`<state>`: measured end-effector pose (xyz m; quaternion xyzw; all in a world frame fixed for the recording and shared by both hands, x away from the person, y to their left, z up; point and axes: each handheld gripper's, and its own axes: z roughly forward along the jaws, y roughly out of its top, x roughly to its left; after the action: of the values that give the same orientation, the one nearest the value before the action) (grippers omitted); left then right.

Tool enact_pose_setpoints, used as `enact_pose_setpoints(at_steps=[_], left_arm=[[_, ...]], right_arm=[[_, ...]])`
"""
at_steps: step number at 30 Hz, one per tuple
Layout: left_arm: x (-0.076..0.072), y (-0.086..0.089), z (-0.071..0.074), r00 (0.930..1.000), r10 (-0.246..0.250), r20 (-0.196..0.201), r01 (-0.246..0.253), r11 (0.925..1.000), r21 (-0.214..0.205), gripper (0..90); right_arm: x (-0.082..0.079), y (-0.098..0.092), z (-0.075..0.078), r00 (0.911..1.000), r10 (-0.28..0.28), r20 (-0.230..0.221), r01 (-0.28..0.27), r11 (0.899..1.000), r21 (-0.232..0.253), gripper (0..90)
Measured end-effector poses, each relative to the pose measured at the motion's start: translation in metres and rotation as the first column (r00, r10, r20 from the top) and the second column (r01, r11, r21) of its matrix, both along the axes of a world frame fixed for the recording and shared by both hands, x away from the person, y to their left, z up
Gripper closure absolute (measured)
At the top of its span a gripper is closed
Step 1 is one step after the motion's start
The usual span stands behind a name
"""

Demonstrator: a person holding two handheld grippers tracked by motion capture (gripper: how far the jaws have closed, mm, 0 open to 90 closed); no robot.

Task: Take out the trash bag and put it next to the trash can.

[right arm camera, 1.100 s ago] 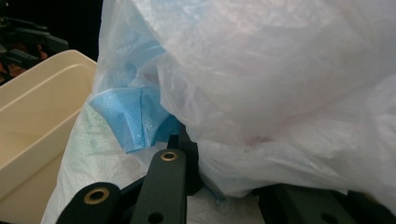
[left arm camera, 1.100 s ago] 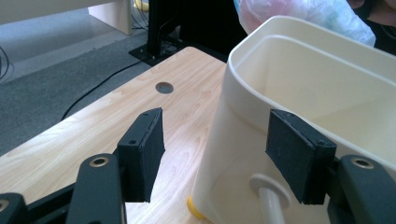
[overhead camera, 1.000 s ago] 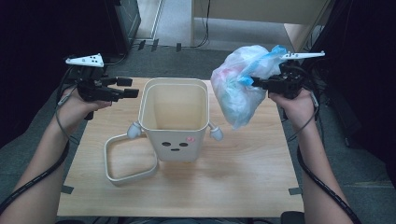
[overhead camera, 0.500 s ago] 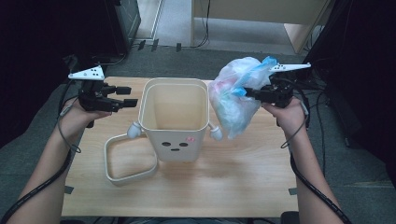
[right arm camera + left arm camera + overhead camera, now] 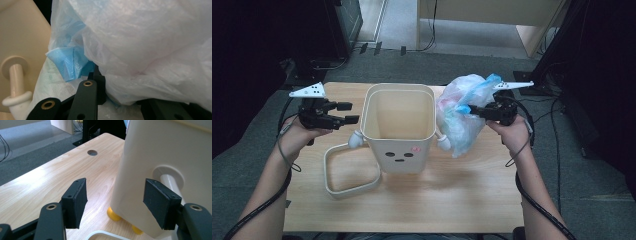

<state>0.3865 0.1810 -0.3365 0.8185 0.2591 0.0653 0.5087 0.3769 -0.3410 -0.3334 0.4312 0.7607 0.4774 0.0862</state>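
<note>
The right gripper (image 5: 477, 110) pinches a plastic bag (image 5: 459, 117) hanging lengthwise downward beside the upright bin (image 5: 399, 131) (left gripper (image 5: 349, 113) spread).

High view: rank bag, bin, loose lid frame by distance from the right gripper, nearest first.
1. Bag: held in the right gripper, at the table's right.
2. Bin: mid-table, just left of the bag.
3. Lid frame: lying flat on the table at the bin's near left, by the left gripper.
</note>
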Motion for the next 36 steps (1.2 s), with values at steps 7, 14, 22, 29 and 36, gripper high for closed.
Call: enact_pose_setpoints(at_steps=[7, 14, 22, 29, 36], left_arm=[[-0.001, 0.0, -0.014, 0.9999, 0.002, -0.017, -0.002, 1.0, -0.004, 35.0], [-0.003, 0.0, -0.025, 0.9997, 0.002, -0.022, -0.002, 1.0, -0.001, 35.0], [-0.005, 0.002, -0.04, 0.9992, 0.003, -0.04, -0.003, 1.0, 0.0, 35.0], [-0.007, 0.004, -0.048, 0.9995, 0.003, -0.032, -0.003, 1.0, -0.002, 35.0], [-0.008, 0.008, -0.058, 0.9991, 0.012, -0.041, -0.012, 0.9999, -0.008, 35.0]], right_arm=[[-0.001, 0.002, -0.015, 0.9999, -0.005, -0.013, 0.005, 0.999, -0.033, 74.4], [-0.002, 0.004, -0.032, 0.9997, -0.014, -0.021, 0.013, 0.998, -0.062, 73.9], [-0.004, 0.006, -0.051, 0.999, -0.024, -0.038, 0.022, 0.997, -0.068, 72.7], [-0.004, 0.01, -0.064, 0.9985, -0.03, -0.046, 0.025, 0.996, -0.091, 71.1], [-0.004, 0.014, -0.076, 0.9979, -0.036, -0.054, 0.03, 0.993, -0.11, 70.1]])
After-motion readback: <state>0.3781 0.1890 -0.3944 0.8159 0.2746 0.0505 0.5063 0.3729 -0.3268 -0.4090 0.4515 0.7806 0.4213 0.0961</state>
